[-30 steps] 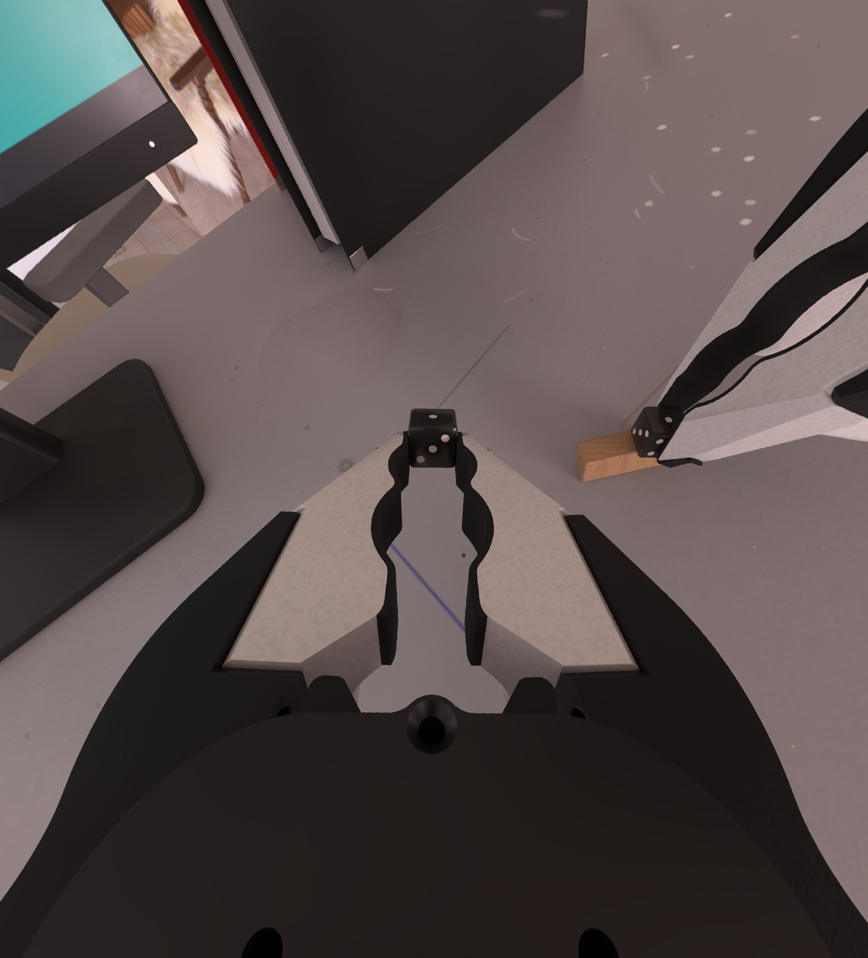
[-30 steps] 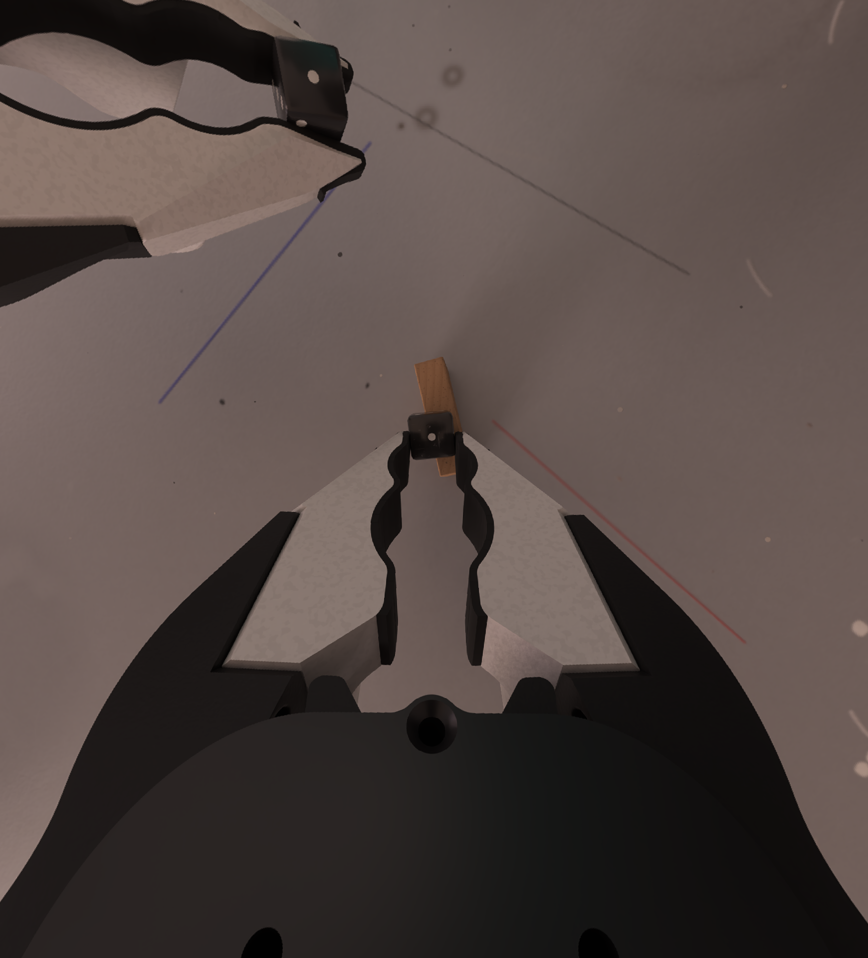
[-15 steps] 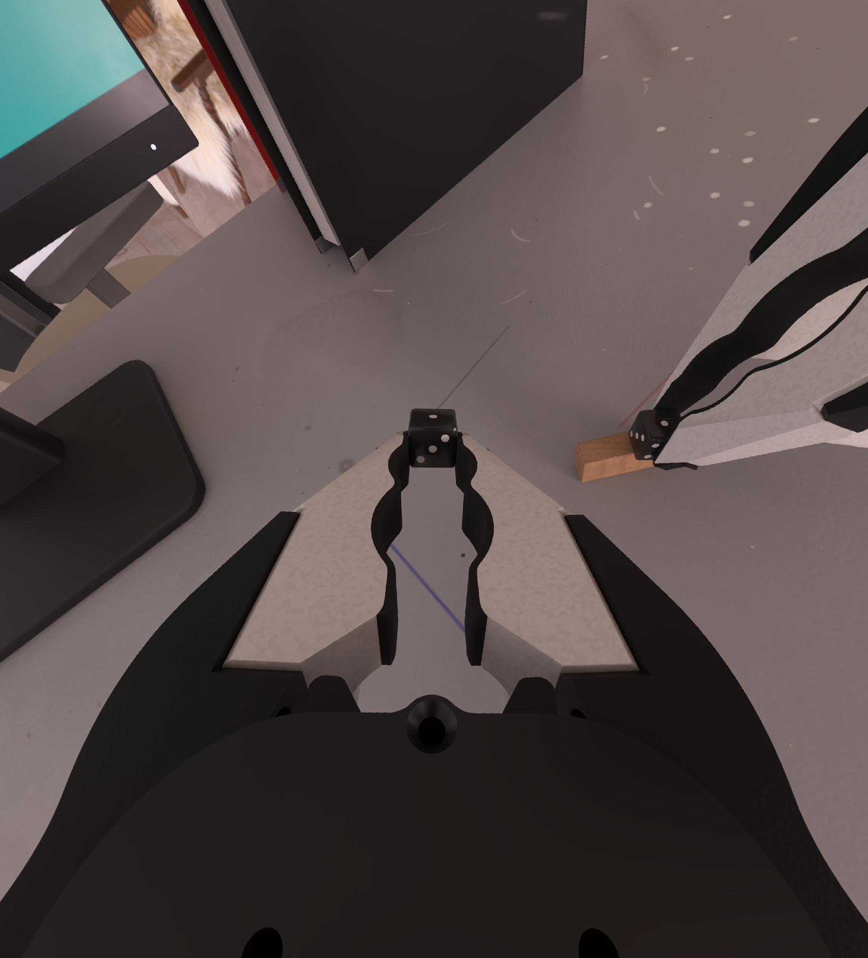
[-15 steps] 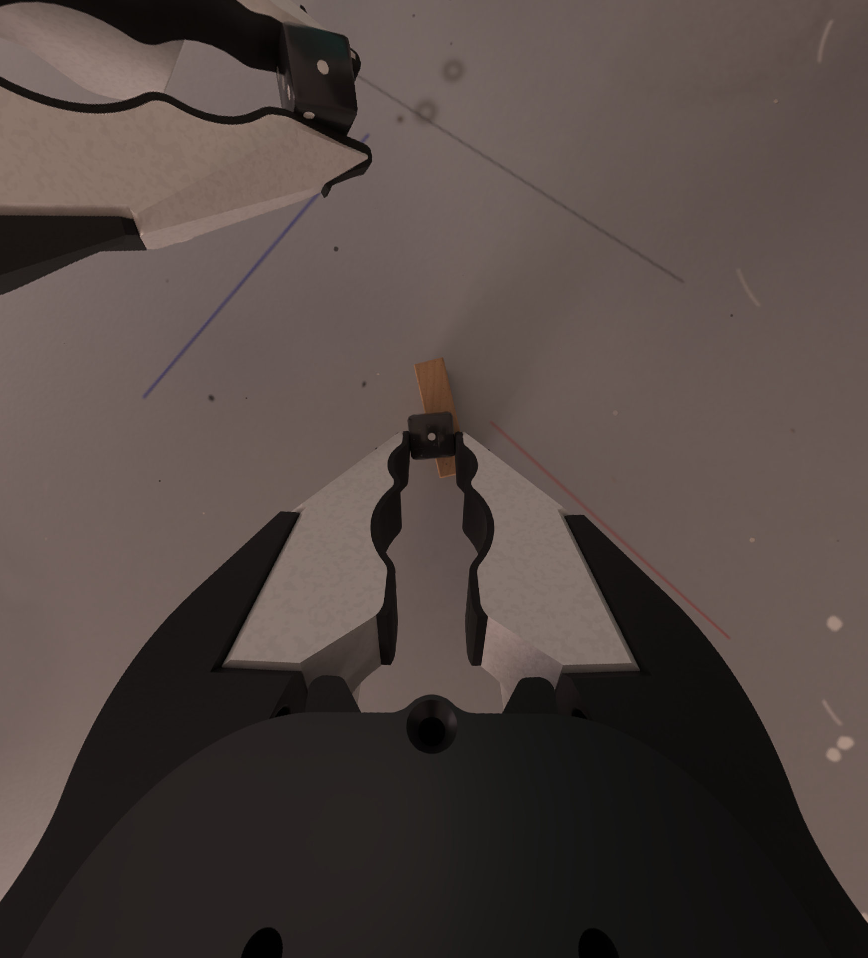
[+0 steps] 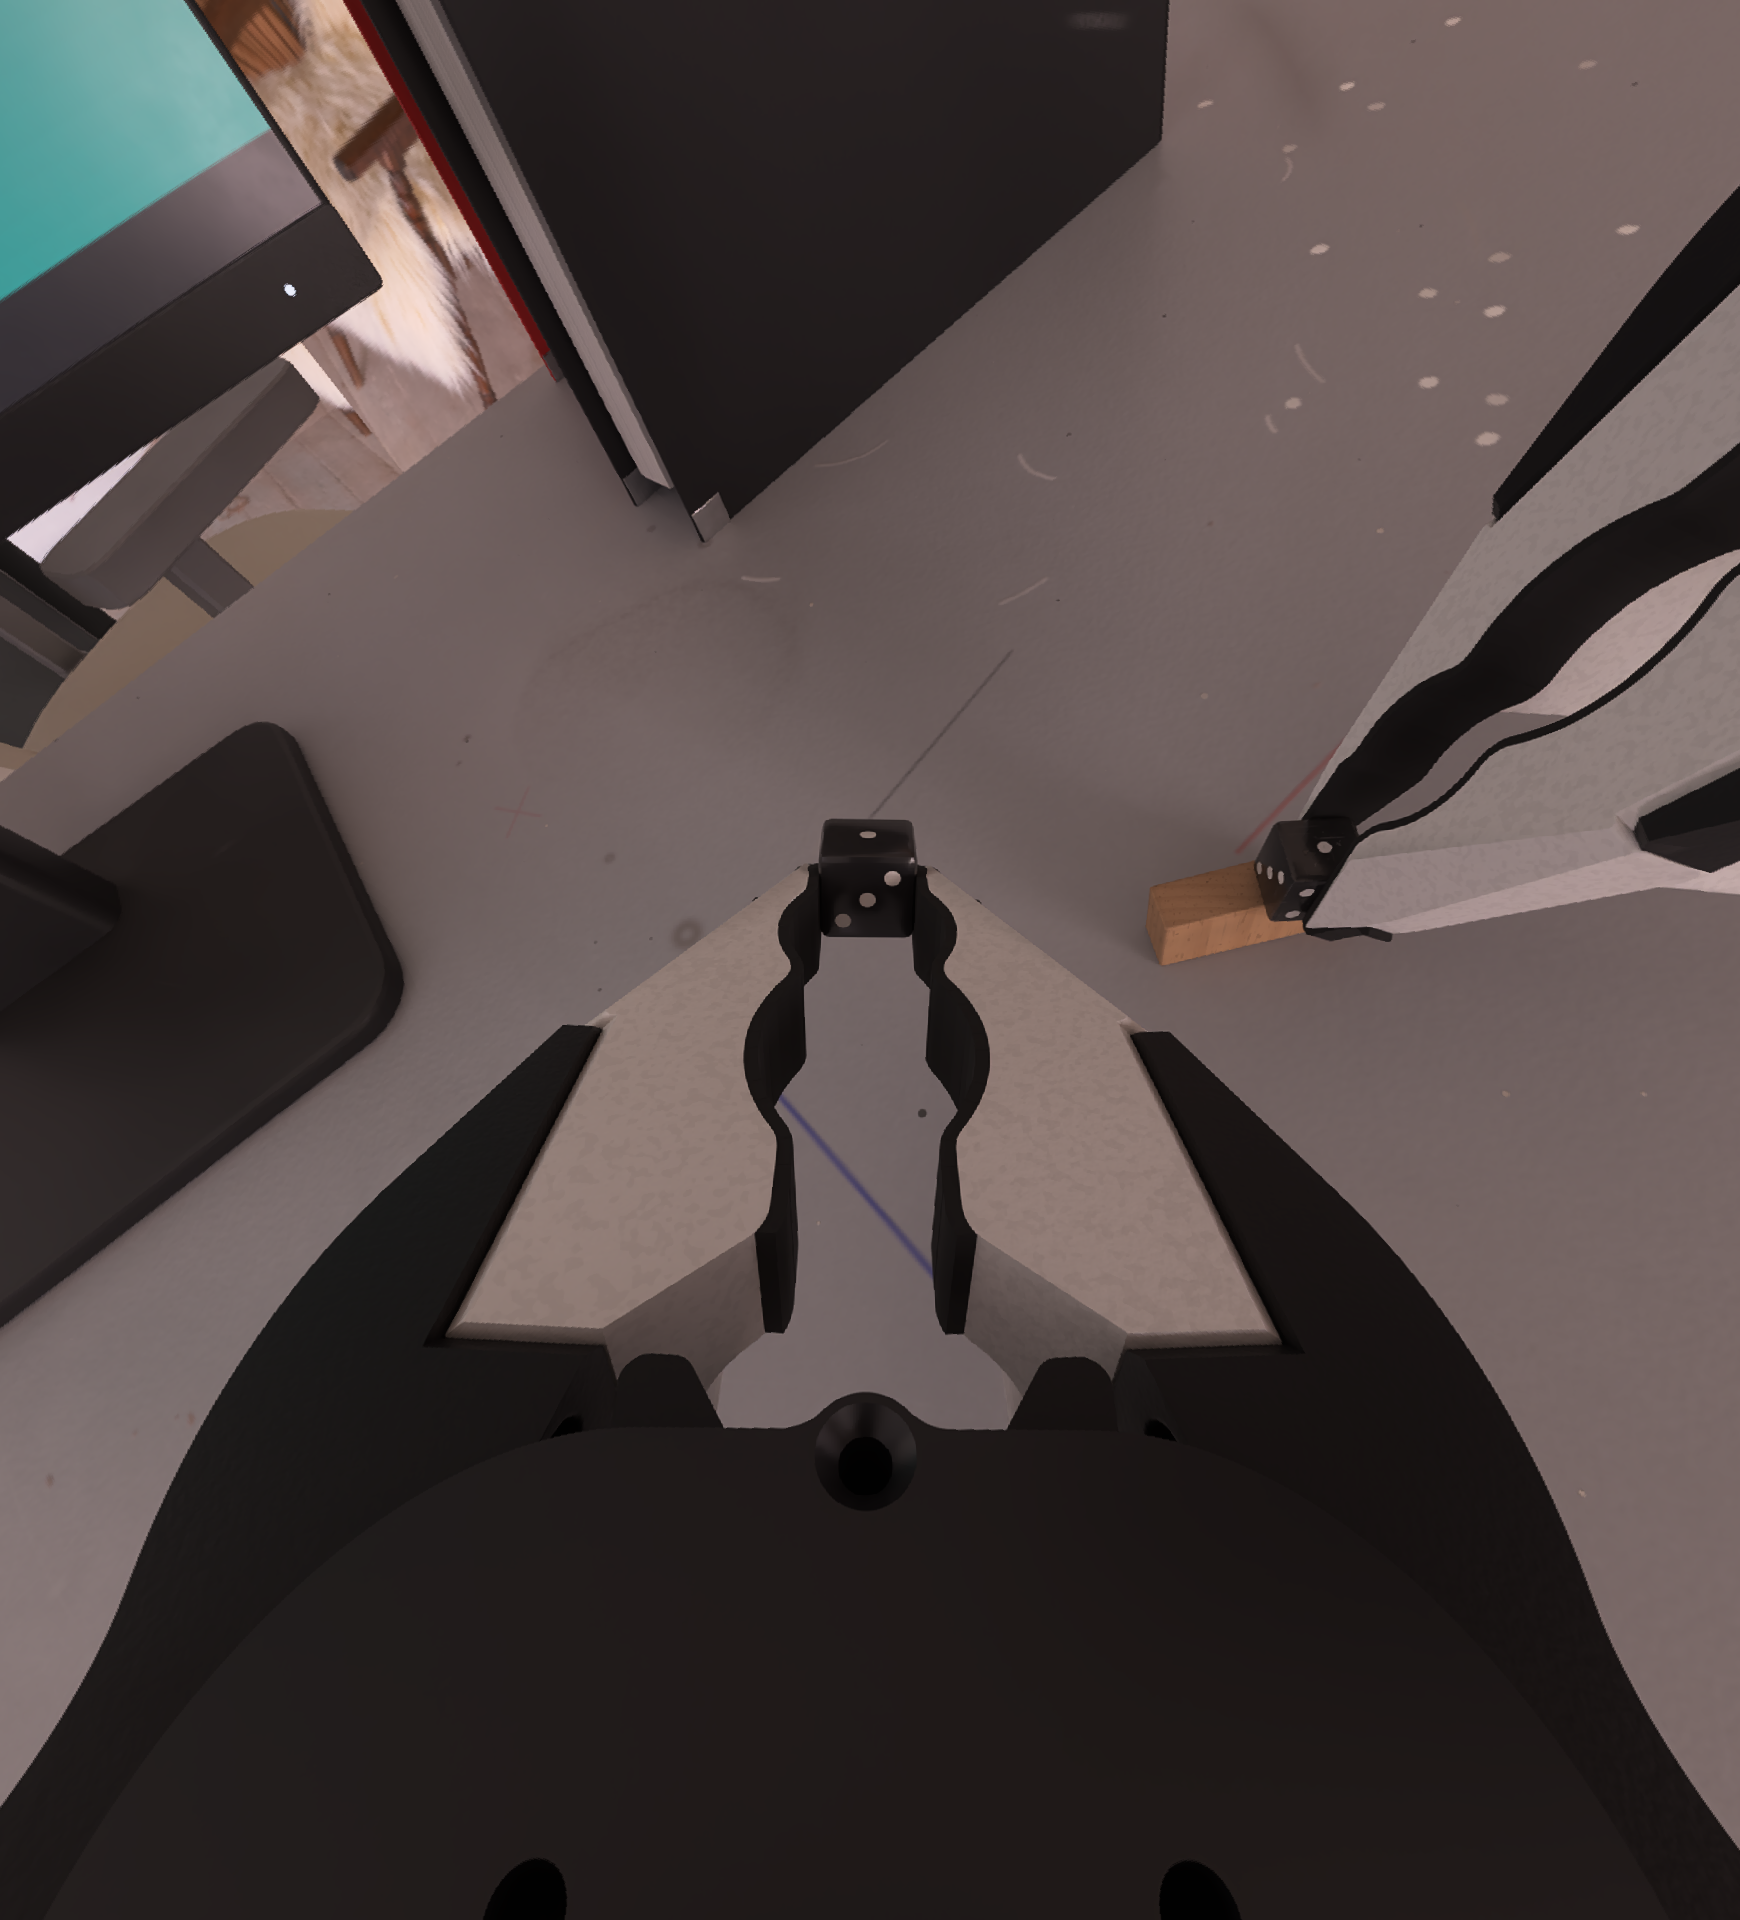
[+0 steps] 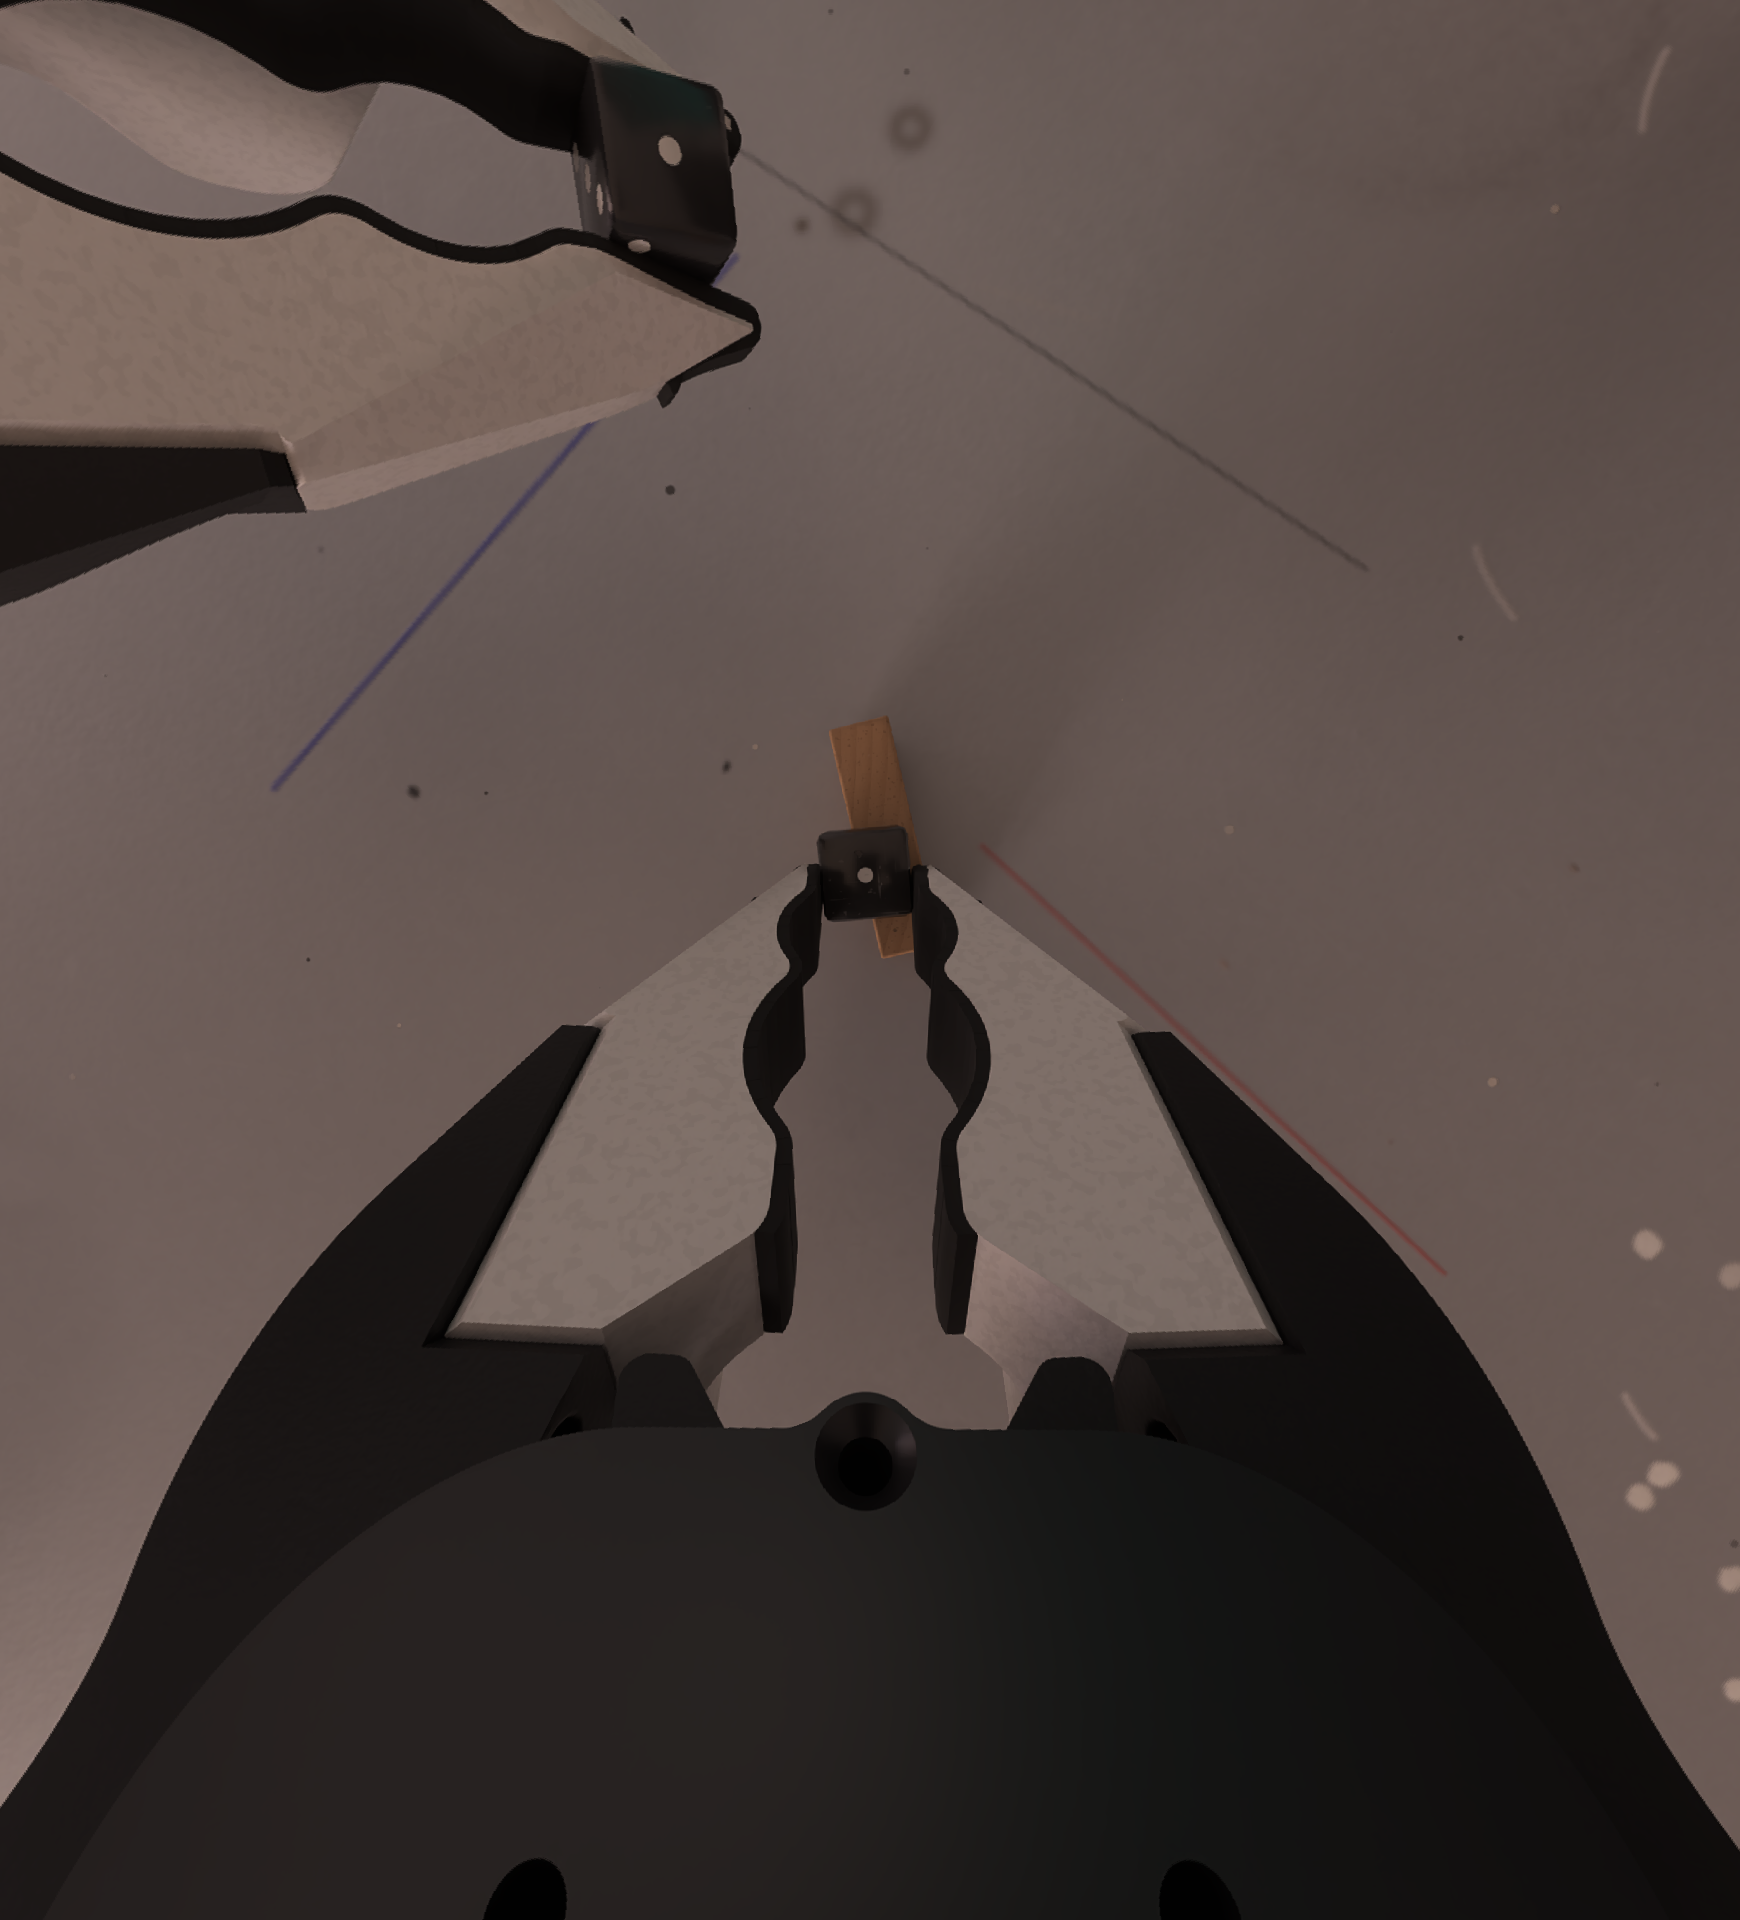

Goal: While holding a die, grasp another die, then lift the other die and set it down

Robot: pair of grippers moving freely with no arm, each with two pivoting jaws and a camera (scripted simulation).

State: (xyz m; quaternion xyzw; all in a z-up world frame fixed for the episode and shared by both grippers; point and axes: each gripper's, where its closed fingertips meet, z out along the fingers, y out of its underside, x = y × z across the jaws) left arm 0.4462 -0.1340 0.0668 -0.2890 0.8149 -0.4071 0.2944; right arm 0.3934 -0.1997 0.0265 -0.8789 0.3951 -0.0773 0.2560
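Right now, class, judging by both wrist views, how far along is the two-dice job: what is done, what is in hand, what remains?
Done: both grasps. The left gripper has its jaws shut on a small black white-spotted die; the right gripper is shut on a second black die. In hand: that second die sits over the small tan wooden block; whether they touch is unclear. Left: setting it down and releasing it.

The left gripper pinches a black die at its fingertips above the grey counter. To the right, the right gripper clamps a second black die just over a small wooden block lying on the counter. A black box stands ahead; a monitor and its dark base sit left.
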